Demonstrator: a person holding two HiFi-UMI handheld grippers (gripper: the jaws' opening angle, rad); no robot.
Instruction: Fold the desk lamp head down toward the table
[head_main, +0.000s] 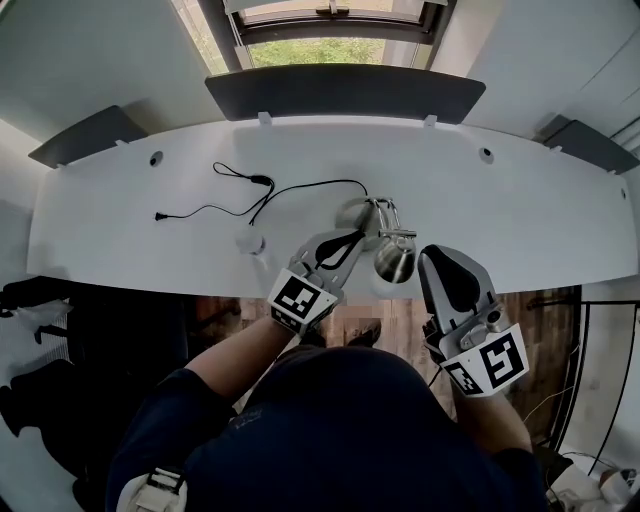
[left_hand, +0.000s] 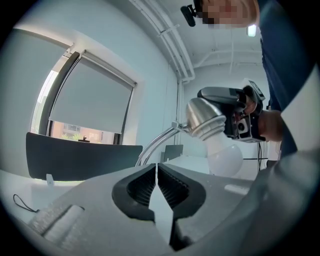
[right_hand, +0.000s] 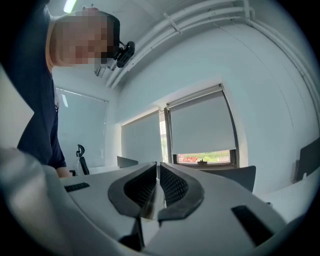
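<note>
The lamp (head_main: 372, 232) stands on the white desk (head_main: 120, 220), near its front edge. Its round chrome base (head_main: 354, 213) sits on the desktop, and its head (head_main: 395, 259) hangs out toward the person, between the 2 grippers.

The left gripper (head_main: 352, 240) lies just left of the head, its tips over the lamp's arm close to the base. From above I cannot tell whether they touch the metal. In the left gripper view, the left gripper (left_hand: 157, 168) has its 2 ribbed pads pressed together with nothing between them. The lamp's curved chrome arm (left_hand: 154, 145) rises just beyond the tips. The head (left_hand: 204, 117) hangs above and to the right of them, tilted, with its white bulb (left_hand: 226, 158) pointing down and to the right. It is clear of the jaws.

The right gripper (head_main: 435, 258) is just right of the head, beside it rather than around it. In the right gripper view, the right gripper (right_hand: 157, 168) is also fully closed and holds nothing. The lamp does not show there, only a window with its blind (right_hand: 202, 125) partly down. From the left gripper view the right gripper (left_hand: 235, 111) shows right behind the head.

A black cord (head_main: 255, 195) trails over the desk to the left of the lamp, well clear of both grippers.
</note>
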